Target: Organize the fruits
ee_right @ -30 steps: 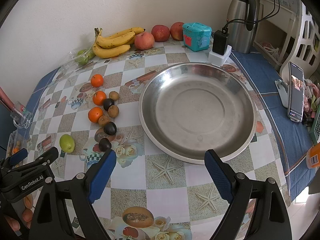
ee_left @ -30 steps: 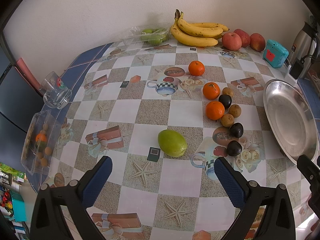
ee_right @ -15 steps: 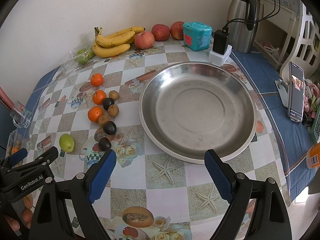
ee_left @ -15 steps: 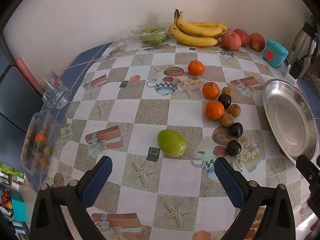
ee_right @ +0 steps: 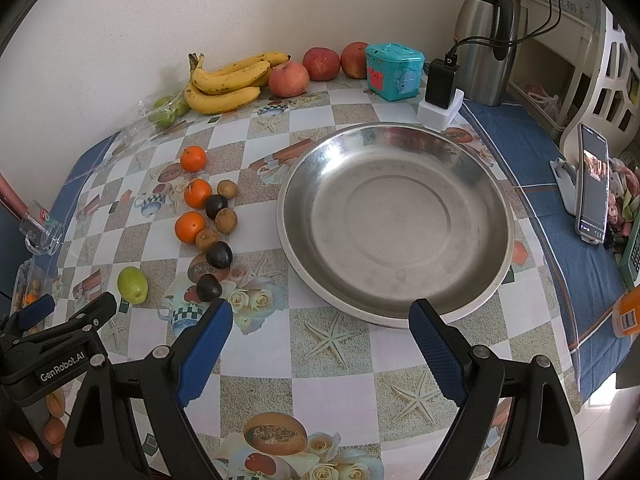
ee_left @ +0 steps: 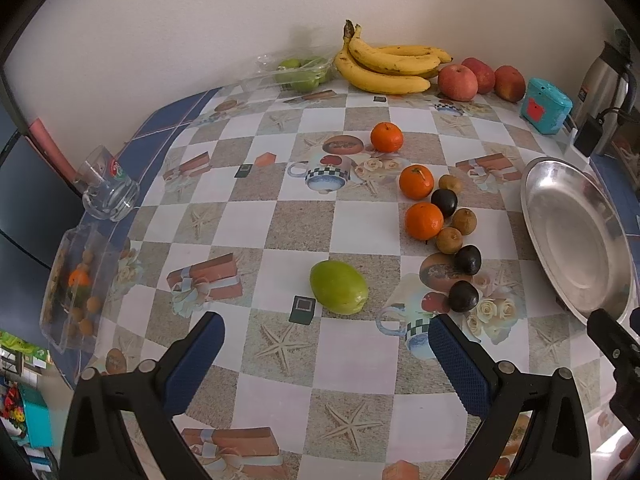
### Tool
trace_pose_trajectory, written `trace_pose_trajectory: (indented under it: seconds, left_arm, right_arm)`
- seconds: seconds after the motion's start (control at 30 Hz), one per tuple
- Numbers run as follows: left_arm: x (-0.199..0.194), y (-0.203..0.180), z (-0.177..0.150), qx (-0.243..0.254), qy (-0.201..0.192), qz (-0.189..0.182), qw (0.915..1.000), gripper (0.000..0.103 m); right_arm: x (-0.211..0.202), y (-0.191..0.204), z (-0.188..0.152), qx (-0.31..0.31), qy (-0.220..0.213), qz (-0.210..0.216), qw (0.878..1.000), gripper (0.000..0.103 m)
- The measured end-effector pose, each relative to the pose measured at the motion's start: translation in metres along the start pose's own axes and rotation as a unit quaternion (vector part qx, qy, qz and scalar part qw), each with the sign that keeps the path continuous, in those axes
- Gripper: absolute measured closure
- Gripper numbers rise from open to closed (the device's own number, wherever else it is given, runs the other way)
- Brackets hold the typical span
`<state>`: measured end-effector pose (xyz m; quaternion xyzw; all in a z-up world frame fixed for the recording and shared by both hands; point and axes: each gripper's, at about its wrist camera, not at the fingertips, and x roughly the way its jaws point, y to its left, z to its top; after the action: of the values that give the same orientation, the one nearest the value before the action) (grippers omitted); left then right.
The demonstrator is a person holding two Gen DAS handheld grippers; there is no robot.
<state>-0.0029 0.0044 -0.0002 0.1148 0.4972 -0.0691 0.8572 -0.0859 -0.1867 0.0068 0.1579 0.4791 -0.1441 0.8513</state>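
Checkered desk (ee_left: 304, 220) against pale wall: nothing has shifted in the last second. Left tongs (ee_left: 324, 354) and right tongs (ee_right: 320, 338) both spread, empty. Fruits loose beside bare steel tray (ee_right: 492, 184); sorting unstarted.

Both wrist views look steeply down, sharing the steel plate (ee_right: 394, 220) and mandarins (ee_left: 424, 220).
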Motion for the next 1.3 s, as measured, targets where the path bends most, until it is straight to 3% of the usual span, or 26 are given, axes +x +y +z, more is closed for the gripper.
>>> trace_pose_trajectory:
  seconds: [0.23, 0.4, 0.57, 0.73, 1.0, 1.13, 1.3]
  left_arm:
    - [0.006, 0.006, 0.006, -0.006, 0.014, -0.018, 0.9997, 0.000]
    - [0.013, 0.016, 0.018, -0.029, 0.033, -0.040, 0.9982, 0.000]
    - [0.017, 0.028, 0.037, -0.059, 0.035, -0.035, 0.9970, 0.000]
    - [0.030, 0.042, 0.050, -0.107, 0.055, -0.042, 0.9918, 0.000]
    - [0.059, 0.037, 0.061, -0.119, 0.087, -0.027, 0.9887, 0.000]
    - [0.069, 0.033, 0.065, -0.123, 0.095, -0.024, 0.9875, 0.000]
    - [0.080, 0.031, 0.069, -0.118, 0.105, -0.023, 0.9871, 0.000]
  right_arm:
    - [0.003, 0.001, -0.001, -0.001, 0.005, 0.001, 1.000, 0.013]
    - [0.006, 0.013, 0.010, -0.003, 0.008, 0.032, 0.999, 0.013]
    - [0.015, 0.033, 0.024, -0.005, 0.023, 0.072, 0.997, 0.013]
    - [0.034, 0.050, 0.037, -0.012, 0.051, 0.083, 0.995, 0.013]
    - [0.066, 0.058, 0.049, -0.006, 0.086, 0.084, 0.993, 0.014]
    - [0.079, 0.063, 0.055, -0.008, 0.101, 0.083, 0.991, 0.022]
    - [0.092, 0.069, 0.059, -0.015, 0.115, 0.091, 0.989, 0.022]
